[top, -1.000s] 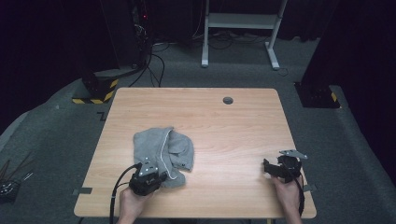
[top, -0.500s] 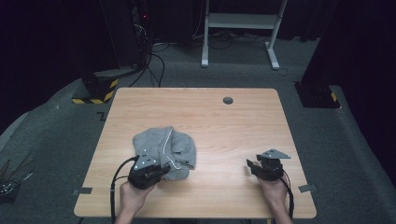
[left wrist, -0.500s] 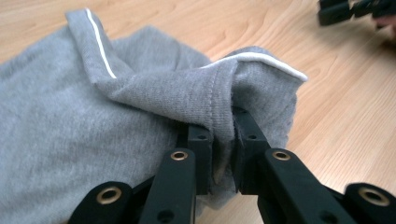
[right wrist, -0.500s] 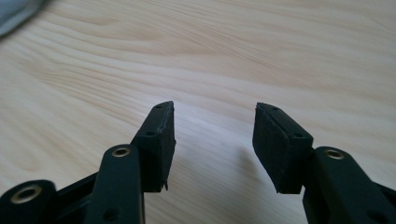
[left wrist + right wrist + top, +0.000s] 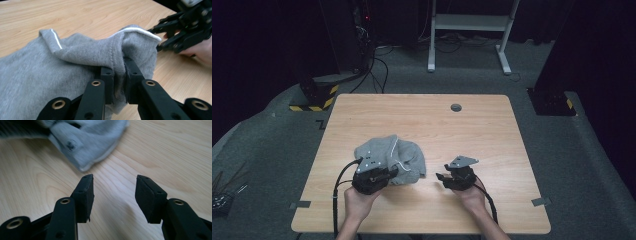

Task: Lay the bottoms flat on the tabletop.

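The worktop [image 5: 492, 125] is a pale wood table, and on its near-left part lies one thing: a crumpled grey garment [image 5: 384, 152], knit fabric with a thin white trim along an edge. It is bunched into a rough heap with no clear long axis, though it spreads more from left to right than front to back.

The key relation: the garment's right edge lies just to the left of the right gripper [image 5: 448, 178], which hovers near the front edge, close to the middle. In the right gripper view the cloth's trimmed corner [image 5: 85, 150] sits just ahead of the spread jaws, near but apart, with bare wood between them.

The left gripper [image 5: 119, 75] is the nearer one: its jaws are pressed onto a raised fold of the garment, pinching it at the front-left of the heap.

My read: the free claw needs only a short reach left for a second hold.
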The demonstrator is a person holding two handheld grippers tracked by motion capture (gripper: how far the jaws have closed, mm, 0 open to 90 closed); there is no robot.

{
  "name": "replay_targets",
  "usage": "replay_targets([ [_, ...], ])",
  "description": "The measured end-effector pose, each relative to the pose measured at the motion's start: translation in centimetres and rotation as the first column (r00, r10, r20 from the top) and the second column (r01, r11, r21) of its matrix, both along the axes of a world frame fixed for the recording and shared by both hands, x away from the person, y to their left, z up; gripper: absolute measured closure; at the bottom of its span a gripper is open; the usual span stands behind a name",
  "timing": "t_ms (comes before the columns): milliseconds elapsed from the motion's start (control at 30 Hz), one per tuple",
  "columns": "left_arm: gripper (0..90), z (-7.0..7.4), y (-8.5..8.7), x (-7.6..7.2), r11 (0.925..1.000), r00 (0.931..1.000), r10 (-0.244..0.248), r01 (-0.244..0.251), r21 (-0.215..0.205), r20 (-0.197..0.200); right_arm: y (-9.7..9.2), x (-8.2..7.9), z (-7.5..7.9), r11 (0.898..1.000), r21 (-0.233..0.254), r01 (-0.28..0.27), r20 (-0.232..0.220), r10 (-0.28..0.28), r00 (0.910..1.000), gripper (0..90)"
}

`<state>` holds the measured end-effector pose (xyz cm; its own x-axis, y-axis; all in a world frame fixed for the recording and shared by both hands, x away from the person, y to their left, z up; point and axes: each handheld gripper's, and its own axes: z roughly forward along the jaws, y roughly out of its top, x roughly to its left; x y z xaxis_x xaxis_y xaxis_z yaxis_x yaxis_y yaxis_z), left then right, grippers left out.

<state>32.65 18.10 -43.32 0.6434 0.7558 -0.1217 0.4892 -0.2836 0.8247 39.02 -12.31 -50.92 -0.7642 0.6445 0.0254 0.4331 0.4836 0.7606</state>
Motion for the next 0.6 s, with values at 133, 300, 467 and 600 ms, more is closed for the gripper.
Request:
replay_targets([
  [133, 80.4, 0.2, -0.5, 0.3, 0.9999, 0.9999, -0.015, 0.015, -0.001, 0.002, 1.5, 0.3, 0.0, 0.999, 0.003, -0.039, -0.004, 0.039, 0.9992, 49.2],
  [300, 80.4, 0.3, -0.7, 0.4, 0.9996, 0.9998, -0.02, 0.02, -0.019, 0.002, 3.4, 1.3, -0.3, 0.998, 0.004, -0.055, -0.033, 0.055, 0.9979, 52.0],
  [467, 80.4, 0.4, -0.3, 0.5, 0.9991, 0.9999, -0.012, 0.012, -0.041, 0.002, 4.3, 2.2, -1.0, 0.997, -0.026, -0.071, -0.076, 0.069, 0.9947, 73.8],
  [600, 80.5, 0.6, 0.0, 0.6, 0.9984, 1.0, -0.001, 0.002, -0.057, 0.007, 4.2, 2.2, -1.0, 0.996, -0.034, -0.079, -0.071, 0.076, 0.9945, 84.6],
])
